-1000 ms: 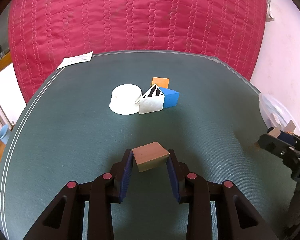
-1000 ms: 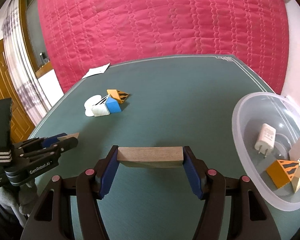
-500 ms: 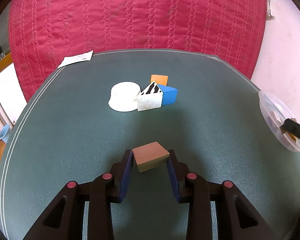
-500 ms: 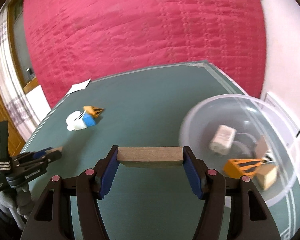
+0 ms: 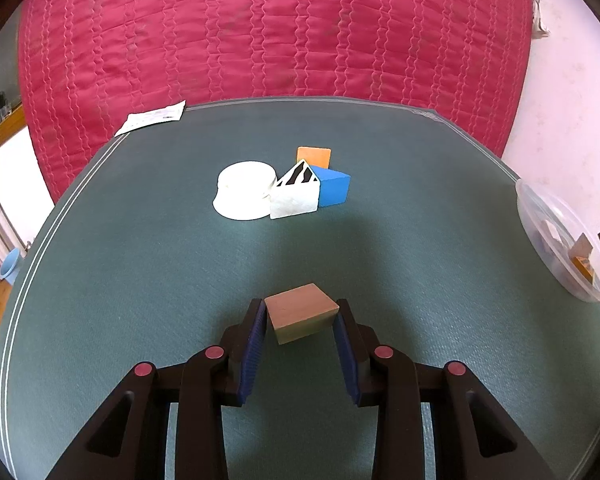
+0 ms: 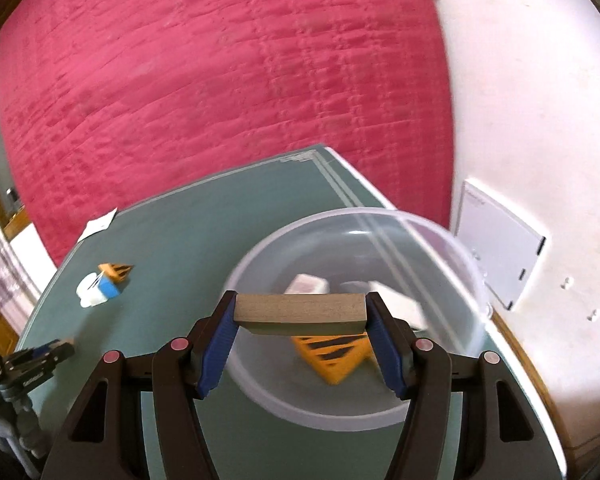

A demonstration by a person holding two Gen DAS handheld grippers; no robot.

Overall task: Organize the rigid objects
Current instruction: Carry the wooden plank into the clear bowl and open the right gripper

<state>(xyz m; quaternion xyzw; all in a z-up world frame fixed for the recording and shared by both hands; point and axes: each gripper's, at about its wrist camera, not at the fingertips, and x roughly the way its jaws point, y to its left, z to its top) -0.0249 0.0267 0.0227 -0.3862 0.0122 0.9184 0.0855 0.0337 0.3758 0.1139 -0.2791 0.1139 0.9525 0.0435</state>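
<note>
right gripper (image 6: 300, 316) clamps long wooden block (image 6: 300, 314), now swung over clear bowl (image 6: 456, 248) at table's right | left gripper (image 5: 302, 316) unchanged, clamping small wooden block (image 5: 302, 312) above green table (image 5: 140, 280)

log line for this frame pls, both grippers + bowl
left: shut on cube, over mat | right: shut on plank, above bowl | bowl: striped wedge, white charger

Blue block (image 5: 333, 191), orange wedge (image 6: 332, 354) (black stripes), green table (image 5: 140, 272).
</note>
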